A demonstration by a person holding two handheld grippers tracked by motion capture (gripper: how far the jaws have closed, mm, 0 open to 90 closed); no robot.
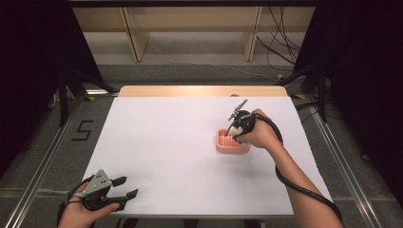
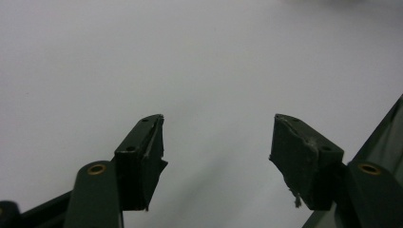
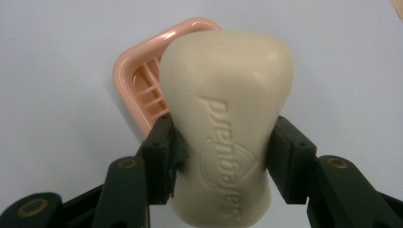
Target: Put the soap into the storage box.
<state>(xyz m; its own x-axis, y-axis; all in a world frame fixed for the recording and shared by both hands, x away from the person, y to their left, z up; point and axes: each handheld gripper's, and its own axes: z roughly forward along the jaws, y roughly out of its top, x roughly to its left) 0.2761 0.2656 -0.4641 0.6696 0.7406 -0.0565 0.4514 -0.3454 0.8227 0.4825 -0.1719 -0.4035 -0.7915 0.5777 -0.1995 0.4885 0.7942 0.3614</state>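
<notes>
A cream bar of soap (image 3: 228, 118) with embossed lettering is clamped between the jaws of my right gripper (image 3: 221, 156). Just beyond it a pink slatted soap dish (image 3: 142, 80) lies on the white table. From above, the right gripper (image 1: 236, 132) hovers over the soap dish (image 1: 223, 145) at the table's right middle, with the hand hiding the soap. At the front left edge my left gripper (image 1: 124, 187) rests open, and its own view shows the left gripper (image 2: 218, 142) with nothing but bare table between the jaws.
The white table top (image 1: 166, 142) has a wooden strip (image 1: 199, 90) along its far edge. Black cables (image 1: 285, 52) lie on the floor beyond it, and a metal rail (image 1: 43, 161) runs along the left side.
</notes>
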